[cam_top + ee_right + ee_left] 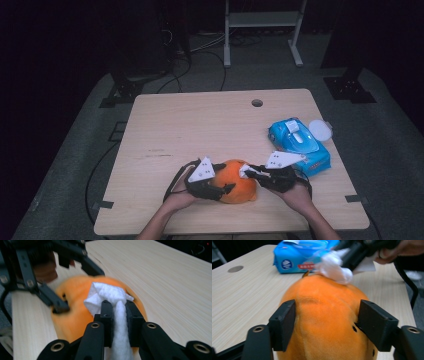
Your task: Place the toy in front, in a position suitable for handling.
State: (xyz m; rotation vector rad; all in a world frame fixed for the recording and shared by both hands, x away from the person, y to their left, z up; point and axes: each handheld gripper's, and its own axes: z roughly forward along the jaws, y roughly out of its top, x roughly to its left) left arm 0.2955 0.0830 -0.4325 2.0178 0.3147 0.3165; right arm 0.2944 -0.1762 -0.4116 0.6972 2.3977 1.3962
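The left gripper (325,322) straddled the orange plush toy (324,315), its jaws pressed into the toy's flanks. The right gripper (117,307), at the toy's three o'clock in the high view, was clamped tight on a white wipe (107,293) resting on the toy's top. The blue wipes pack (300,145) lay at two o'clock on the table (200,125). The gripper views showed both grips; from above the jaws were hard to make out.
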